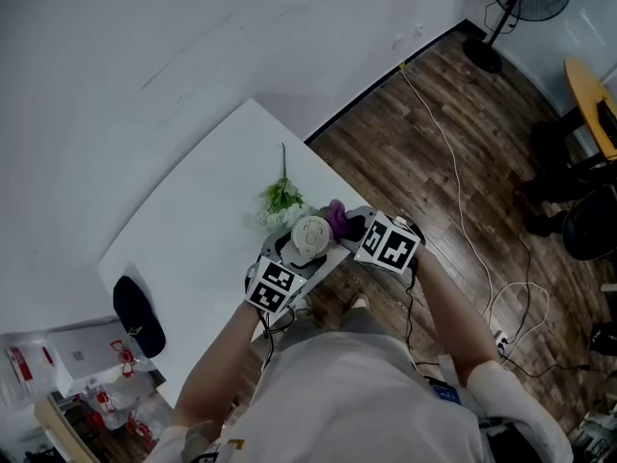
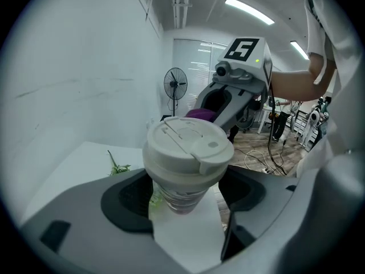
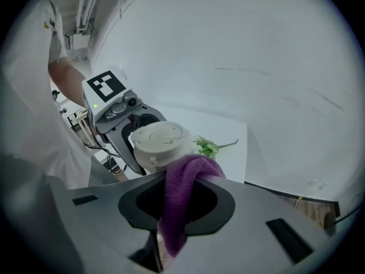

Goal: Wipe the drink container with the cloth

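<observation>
A clear drink cup with a cream lid [image 1: 310, 236] [image 2: 187, 147] [image 3: 158, 142] is held up over the near edge of the white table [image 1: 202, 239]. My left gripper [image 1: 294, 258] [image 2: 185, 201] is shut on the cup's body below the lid. My right gripper [image 1: 352, 228] [image 3: 178, 210] is shut on a purple cloth [image 1: 337, 218] [image 3: 181, 196] [image 2: 199, 114]. The cloth's top fold presses against the side of the cup just under the lid. The cup's lower part is hidden by the jaws.
A green flower sprig [image 1: 281, 197] [image 3: 212, 146] lies on the table beyond the cup. A black cap [image 1: 138, 314] sits at the table's left end. Cables [image 1: 472, 249] trail over the wooden floor, and a standing fan [image 1: 521, 3] is at the far right.
</observation>
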Motion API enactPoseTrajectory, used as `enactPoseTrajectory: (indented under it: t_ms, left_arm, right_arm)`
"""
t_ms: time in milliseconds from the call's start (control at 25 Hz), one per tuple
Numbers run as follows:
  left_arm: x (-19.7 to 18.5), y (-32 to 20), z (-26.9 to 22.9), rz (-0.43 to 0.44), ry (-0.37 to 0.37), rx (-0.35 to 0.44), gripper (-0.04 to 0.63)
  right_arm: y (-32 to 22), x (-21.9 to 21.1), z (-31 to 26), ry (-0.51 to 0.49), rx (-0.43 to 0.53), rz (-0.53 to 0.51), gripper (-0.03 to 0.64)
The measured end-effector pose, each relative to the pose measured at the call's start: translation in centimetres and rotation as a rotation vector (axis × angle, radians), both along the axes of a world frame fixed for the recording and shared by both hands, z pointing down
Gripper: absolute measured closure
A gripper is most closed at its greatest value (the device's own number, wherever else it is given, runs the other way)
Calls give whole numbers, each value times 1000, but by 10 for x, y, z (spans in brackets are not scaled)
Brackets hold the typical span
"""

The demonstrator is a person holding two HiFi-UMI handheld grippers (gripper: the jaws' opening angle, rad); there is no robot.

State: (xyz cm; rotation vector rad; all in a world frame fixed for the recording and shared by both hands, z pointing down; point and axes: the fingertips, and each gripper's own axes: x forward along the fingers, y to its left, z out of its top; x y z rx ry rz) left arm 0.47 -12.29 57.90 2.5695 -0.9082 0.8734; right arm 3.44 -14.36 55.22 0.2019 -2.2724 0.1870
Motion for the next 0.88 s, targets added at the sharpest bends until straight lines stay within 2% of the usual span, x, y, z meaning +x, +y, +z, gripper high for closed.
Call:
enactPoseTrajectory:
  t_ms: [160, 240, 320, 400, 520, 680, 880]
  left_arm:
    - [-2, -2, 1, -16, 6, 8, 221]
    - [-2, -1, 0, -18, 5, 1, 221]
    - [0, -1, 0, -17, 5, -1, 221]
    - [0, -2, 1, -19, 6, 0, 221]
    - [-1, -2, 2, -25, 7, 3, 221]
    - [-1, -1, 2, -24, 11, -1, 221]
    - [-4, -5, 2, -35, 17, 9, 221]
  right_arm:
    - [-1, -3, 49, 26, -134, 36, 523]
    - [6, -3, 81, 74, -182, 47, 523]
    - [15, -2, 109, 121, -191, 58, 523]
    - [19, -2, 123, 125, -190, 90, 523]
    - [34, -3, 119, 104, -197, 92, 523]
    - [52, -9, 83, 33, -177, 79, 523]
    - [50, 1, 43, 70, -52, 86, 522]
